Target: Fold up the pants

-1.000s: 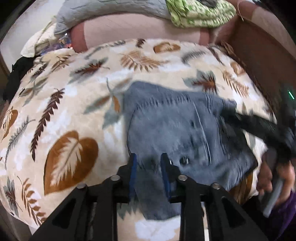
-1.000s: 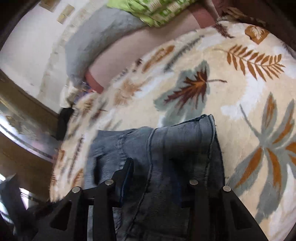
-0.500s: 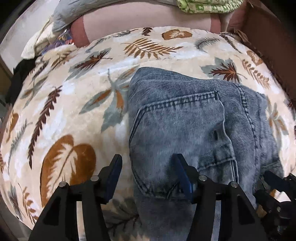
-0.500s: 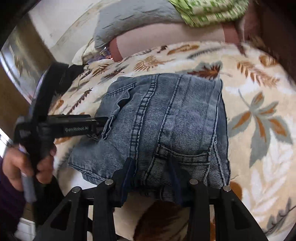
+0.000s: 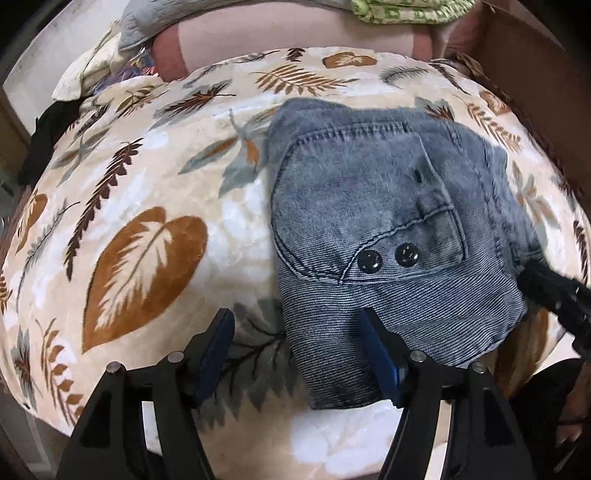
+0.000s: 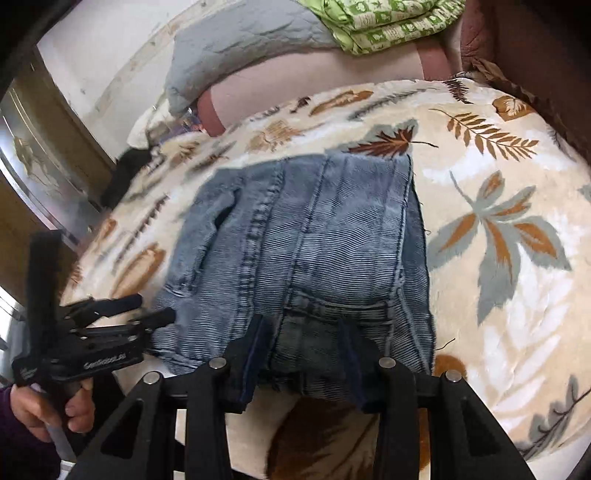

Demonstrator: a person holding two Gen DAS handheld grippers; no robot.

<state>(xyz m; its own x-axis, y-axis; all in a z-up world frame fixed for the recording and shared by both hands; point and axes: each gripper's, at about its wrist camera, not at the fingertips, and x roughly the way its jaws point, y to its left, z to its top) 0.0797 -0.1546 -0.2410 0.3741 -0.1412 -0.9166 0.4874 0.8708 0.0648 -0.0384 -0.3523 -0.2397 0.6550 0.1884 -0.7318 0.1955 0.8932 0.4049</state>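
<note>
Folded blue denim pants lie on a leaf-print blanket spread over a bed. My left gripper hovers at their near left corner. Its jaws are opening wide; the corner lies between them and the pads do not press on it. In the right wrist view the pants run away from my right gripper, which is shut on the thick near edge of the denim. The left gripper shows there at the pants' left side, held by a hand. A right gripper finger touches the pants' right edge.
At the bed's far end lie a pink bolster, a grey pillow and a green folded quilt. A dark cloth hangs at the left edge. A brown panel borders the right side. The blanket continues right of the pants.
The left jaws, narrow around the denim a second ago, have spread wide and let it go, and that gripper has sunk closer. The right gripper swung round with the pants' edge still in it.
</note>
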